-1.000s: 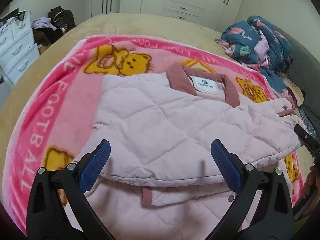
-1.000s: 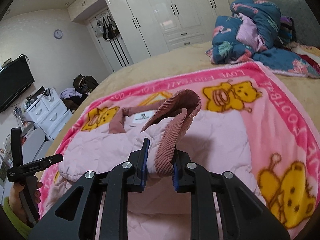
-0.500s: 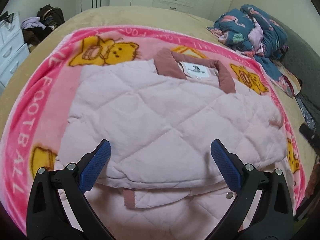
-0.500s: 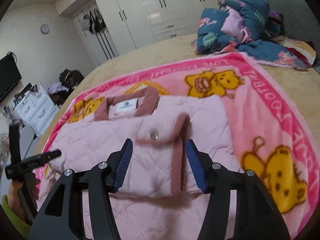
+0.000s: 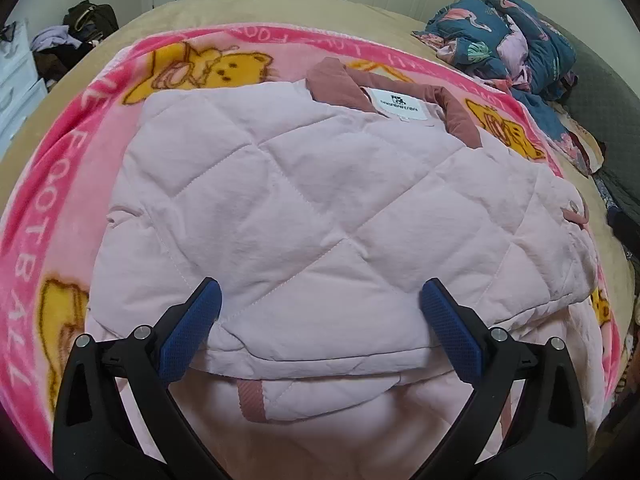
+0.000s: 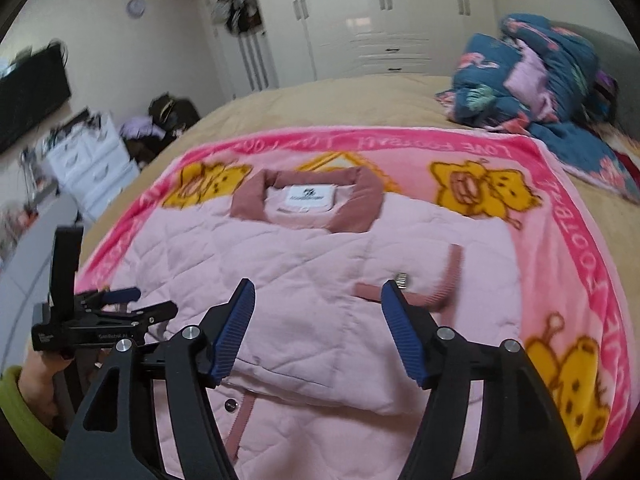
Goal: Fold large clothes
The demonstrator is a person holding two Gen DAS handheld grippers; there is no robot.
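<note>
A pale pink quilted jacket [image 5: 312, 216] with a dusty-rose collar [image 5: 340, 84] lies on a pink bear blanket; it also shows in the right wrist view [image 6: 312, 280]. Both sleeves are folded across its body, and the right cuff [image 6: 444, 280] with a snap rests on top. My left gripper [image 5: 320, 300] is open and empty, just above the folded sleeve near the jacket's lower part. My right gripper [image 6: 318, 300] is open and empty above the jacket's middle. The left gripper also shows from the side in the right wrist view [image 6: 132, 304].
The pink blanket [image 6: 560, 216] covers a tan bed [image 6: 320, 100]. A heap of blue flamingo bedding [image 5: 512, 40] sits at the far right. White drawers [image 6: 88, 164], bags and a wardrobe [image 6: 360, 20] stand beyond the bed.
My right gripper let go of the rose cuff, laid the sleeve on the jacket and opened wide. My left gripper moved closer over the jacket and stayed open.
</note>
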